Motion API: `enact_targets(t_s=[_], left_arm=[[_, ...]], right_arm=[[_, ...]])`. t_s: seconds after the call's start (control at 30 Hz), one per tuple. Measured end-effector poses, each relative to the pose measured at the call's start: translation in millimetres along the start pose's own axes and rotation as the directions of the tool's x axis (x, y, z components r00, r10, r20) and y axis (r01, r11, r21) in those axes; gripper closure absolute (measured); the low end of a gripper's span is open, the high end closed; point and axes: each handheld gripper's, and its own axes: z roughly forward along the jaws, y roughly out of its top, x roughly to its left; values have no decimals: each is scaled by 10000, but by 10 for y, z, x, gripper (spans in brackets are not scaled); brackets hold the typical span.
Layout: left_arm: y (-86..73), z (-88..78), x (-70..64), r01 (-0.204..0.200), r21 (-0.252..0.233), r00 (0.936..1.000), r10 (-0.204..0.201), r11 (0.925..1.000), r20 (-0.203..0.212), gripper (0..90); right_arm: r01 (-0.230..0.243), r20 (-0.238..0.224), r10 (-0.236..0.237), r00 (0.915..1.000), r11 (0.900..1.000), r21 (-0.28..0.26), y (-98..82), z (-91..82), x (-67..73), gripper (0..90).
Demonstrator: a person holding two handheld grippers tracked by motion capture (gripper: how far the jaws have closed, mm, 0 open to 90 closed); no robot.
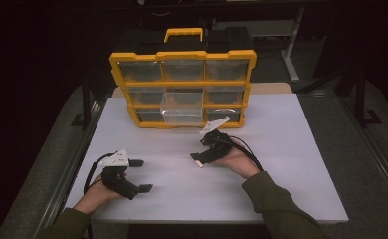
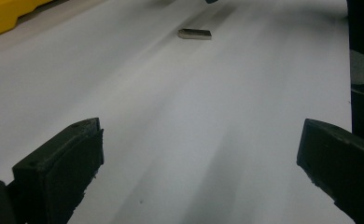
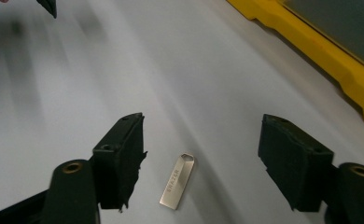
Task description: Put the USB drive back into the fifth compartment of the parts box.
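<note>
On top of the white table (image 1: pixel 291 164), toward its far edge, stands a yellow organizer case (image 1: pixel 182 89) upright on its side, handle up, with its clear-fronted compartments facing the person — one clear bin (image 1: pixel 183 107) in the middle column looks pulled partway out, probably so something small can be dropped in. Nearer the person, the two hand-held tools sit well apart on the open surface. Left gripper (image 1: pixel 138 175) rests low near the front-left of the table, jaws spread wide with nothing between them, pointed across toward the centre; in the left gripper view (image 2: pixel 199 154) it just looks along bare table, so it reads as parked and waiting, not working. Right gripper (image 1: pixel 198 159) is angled down at the table just in front of the case, jaws also spread, nothing gripped yet. Smallest item — a silver USB stick (image 3: pixel 177 181) lying flat on the table, between the right gripper's open jaws (image 3: pixel 201 158) and closer to one of them, not touched by either. From the left gripper view the same stick (image 2: pixel 194 33) lies far off across the table. My read: right tool is straddling the stick to close on its long sides, likely to carry it to the open bin
</note>
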Motion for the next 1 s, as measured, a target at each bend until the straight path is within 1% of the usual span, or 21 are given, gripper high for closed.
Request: enact_targets(t_s=[0.17, 0.2, 0.27, 0.33, 0.4, 0.43, 0.53, 0.57, 0.67, 0.7, 0.77, 0.83, 1.0], left_arm=[[-3, 6, -6, -11, 35, 10000, 11, 10000, 37, 0], [-3, 6, -6, -11, 35, 10000, 11, 10000, 37, 0], [-4, 8, -9, -12, 38, 10000, 12, 10000, 36, 0], [-6, 9, -7, -10, 38, 10000, 10, 10000, 46, 0], [-6, 9, -7, -10, 38, 10000, 10, 10000, 46, 0], [-15, 12, -2, 21, 48, 10000, -21, 10000, 61, 0], [-18, 10, -1, 56, 61, 10000, -56, 10000, 56, 0], [-20, 9, 1, 65, 70, 10000, -65, 10000, 54, 0], [-20, 10, 1, 74, 65, 10000, -74, 10000, 59, 0], [-21, 11, 0, 69, 70, 10000, -70, 10000, 56, 0], [-21, 12, -2, 66, 65, 10000, -67, 10000, 53, 0], [-21, 12, -3, 61, 67, 10000, -62, 10000, 52, 0], [-22, 14, -3, 63, 73, 10000, -63, 10000, 60, 0]], right_arm=[[15, -46, -15, 10000, 9999, 142, -21, 40, 5, 385], [15, -46, -15, 10000, 9999, 142, -21, 40, 5, 385], [51, -87, -49, 10000, 9997, 254, -35, 66, 12, 439], [57, -104, -54, 9999, 9993, 359, -43, 79, 14, 470], [69, -121, -65, 9999, 9992, 401, -49, 85, 14, 470], [85, -220, -74, 9997, 9987, 496, -65, 106, 16, 524], [84, -267, -68, 9996, 9982, 601, -72, 124, 25, 546], [64, -291, -43, 9996, 9973, 726, -77, 142, 35, 572], [110, -316, -85, 9995, 9970, 769, -80, 150, 37, 584], [141, -377, -107, 9992, 9959, 894, -87, 164, 50, 604], [209, -367, -173, 9992, 9949, 991, -93, 175, 54, 615], [183, -351, -147, 9993, 9944, 1042, -95, 180, 60, 618], [325, -360, -283, 9990, 9919, 1227, -112, 209, 62, 637]])
